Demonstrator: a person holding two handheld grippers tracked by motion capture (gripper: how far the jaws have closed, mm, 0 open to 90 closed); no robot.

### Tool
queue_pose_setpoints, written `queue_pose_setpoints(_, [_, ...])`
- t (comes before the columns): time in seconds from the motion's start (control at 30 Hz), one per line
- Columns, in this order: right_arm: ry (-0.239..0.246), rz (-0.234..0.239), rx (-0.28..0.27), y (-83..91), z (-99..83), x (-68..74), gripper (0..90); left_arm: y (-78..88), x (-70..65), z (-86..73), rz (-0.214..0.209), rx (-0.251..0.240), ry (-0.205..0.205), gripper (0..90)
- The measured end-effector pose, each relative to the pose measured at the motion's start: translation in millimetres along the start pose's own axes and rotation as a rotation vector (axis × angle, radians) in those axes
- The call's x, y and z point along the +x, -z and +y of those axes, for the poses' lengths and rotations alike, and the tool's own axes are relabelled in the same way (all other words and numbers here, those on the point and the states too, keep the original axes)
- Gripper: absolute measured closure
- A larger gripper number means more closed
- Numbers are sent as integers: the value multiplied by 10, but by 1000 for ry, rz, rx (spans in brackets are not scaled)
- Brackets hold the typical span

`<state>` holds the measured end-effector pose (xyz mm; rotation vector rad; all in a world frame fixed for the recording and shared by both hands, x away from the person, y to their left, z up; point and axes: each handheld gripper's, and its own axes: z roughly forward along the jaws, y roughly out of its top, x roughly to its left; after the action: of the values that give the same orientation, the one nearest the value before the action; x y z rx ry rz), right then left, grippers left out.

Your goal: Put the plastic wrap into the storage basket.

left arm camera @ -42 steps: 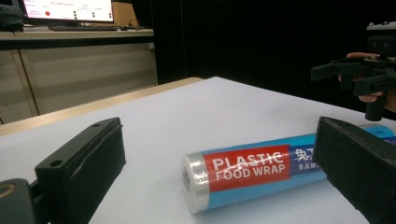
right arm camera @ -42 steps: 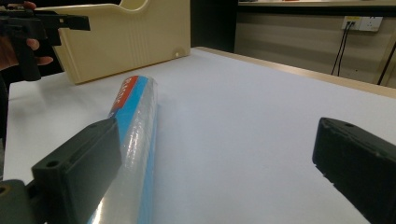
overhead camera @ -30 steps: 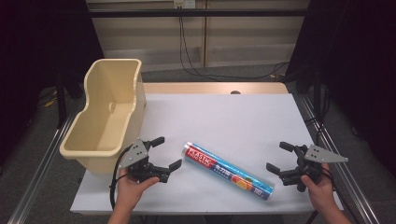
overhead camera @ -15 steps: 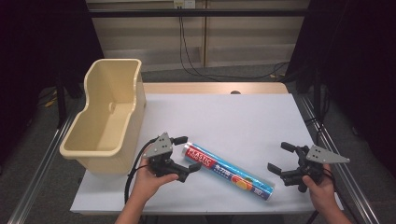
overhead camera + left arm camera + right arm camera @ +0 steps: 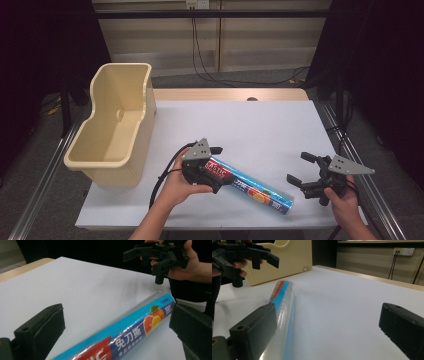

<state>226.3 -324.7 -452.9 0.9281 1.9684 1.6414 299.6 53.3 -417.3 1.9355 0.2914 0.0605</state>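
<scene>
A long box of plastic wrap (image 5: 255, 187), blue with a red end, lies slantwise on the white table (image 5: 260, 130). My left gripper (image 5: 218, 169) is open, and its jaws stand on either side of the box's red end. In the left gripper view the box (image 5: 130, 332) runs between those wide-apart jaws, and neither jaw touches it. My right gripper (image 5: 298, 167) is open and holds nothing, a little beyond the box's blue end. In the right gripper view the box (image 5: 283, 305) lies by that gripper's left jaw.
A cream plastic bin (image 5: 80, 150) stands at the table's left edge, close to the left hand. In the right gripper view it (image 5: 287, 260) rises behind the left gripper (image 5: 249, 255). The right gripper (image 5: 155, 255) shows far off in the left gripper view.
My left gripper has moved right from beside the bin to the box's red end and now straddles it. The right gripper has barely shifted.
</scene>
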Motion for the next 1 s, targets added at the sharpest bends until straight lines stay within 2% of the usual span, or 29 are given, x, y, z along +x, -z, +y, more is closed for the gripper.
queue_pose_setpoints(0.13, [-1,1,0,1,1,-1,12,-118,-23,56,-38,29,-26,0])
queue_pose_setpoints(0.23, [-2,-1,-1,2,3,-3,12,-234,-45,83,-69,89,-51,6])
queue_pose_setpoints(0.33, [-3,2,-1,4,4,-5,13,-293,-55,95,-84,116,-63,13])
queue_pose_setpoints(0.4, [-3,1,-1,4,4,-8,13,-390,-71,101,-103,171,-90,17])
queue_pose_setpoints(0.43, [-3,1,-2,5,4,-9,13,-390,-71,101,-103,171,-90,19])
queue_pose_setpoints(0.47, [-2,1,-2,6,4,-10,13,-460,-82,90,-114,215,-117,20])
queue_pose_setpoints(0.5, [-3,1,-3,7,5,-10,13,-460,-82,90,-114,215,-117,21])
queue_pose_setpoints(0.57, [-3,2,-3,7,5,-10,14,-524,-89,70,-121,261,-131,22])
queue_pose_setpoints(0.6, [-4,3,-1,9,6,-12,14,-546,-86,63,-121,288,-148,27])
queue_pose_setpoints(0.63, [-4,2,-3,9,5,-12,14,-590,-78,55,-125,338,-173,27])
queue_pose_setpoints(0.67, [-4,2,-3,9,5,-12,14,-590,-78,55,-125,338,-173,29])
queue_pose_setpoints(0.8, [-6,4,-2,10,6,-16,15,-659,-73,56,-135,423,-219,37])
queue_pose_setpoints(0.97, [-6,5,-1,11,7,-17,16,-751,-61,11,-141,497,-244,40])
queue_pose_setpoints(1.0, [-6,5,-1,11,7,-17,16,-764,-60,-1,-136,500,-244,40])
